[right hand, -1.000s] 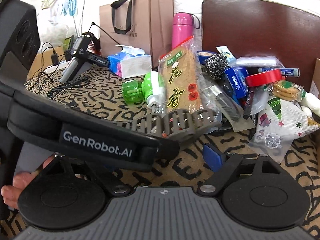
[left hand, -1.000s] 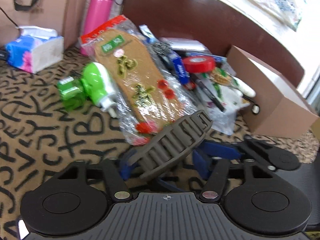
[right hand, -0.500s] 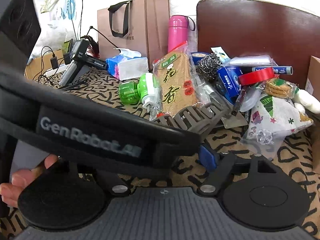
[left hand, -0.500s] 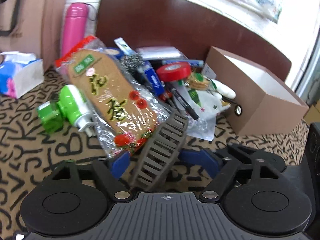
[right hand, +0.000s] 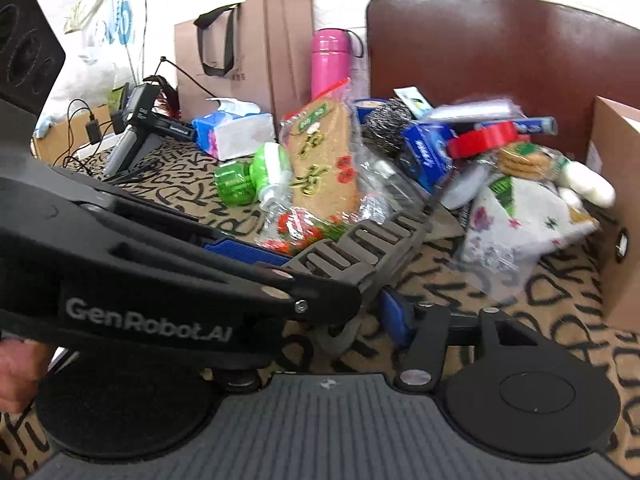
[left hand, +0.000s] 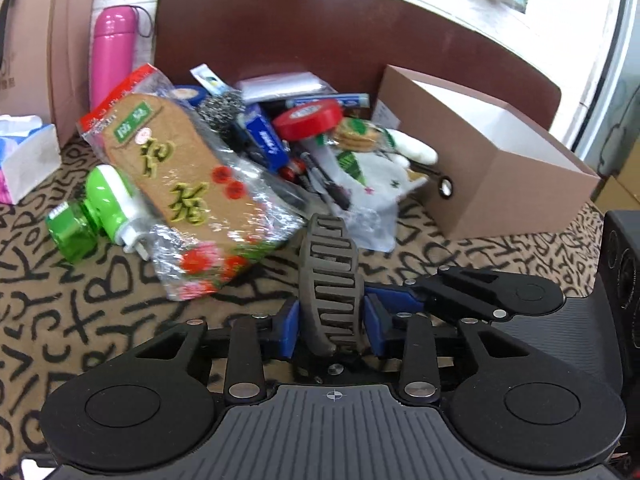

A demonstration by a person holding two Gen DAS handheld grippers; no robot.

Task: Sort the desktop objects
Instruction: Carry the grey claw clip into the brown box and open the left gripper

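a: status of hair claw (left hand: pixel 330 280)?
b: now upright, clamped in left gripper (left hand: pixel 331 322), swung toward box (left hand: pixel 496 168). right gripper (right hand: pixel 394 322): grip state cannot be determined.
a: ready for deposit.

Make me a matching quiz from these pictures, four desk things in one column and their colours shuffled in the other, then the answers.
Things:
1. thermos
2. tape roll
3. hair claw clip in the left gripper
4. open box

Colours:
A. red
B. brown outside, white inside
C. pink
D. dark grey

Pairs: 1-C, 2-A, 3-D, 4-B
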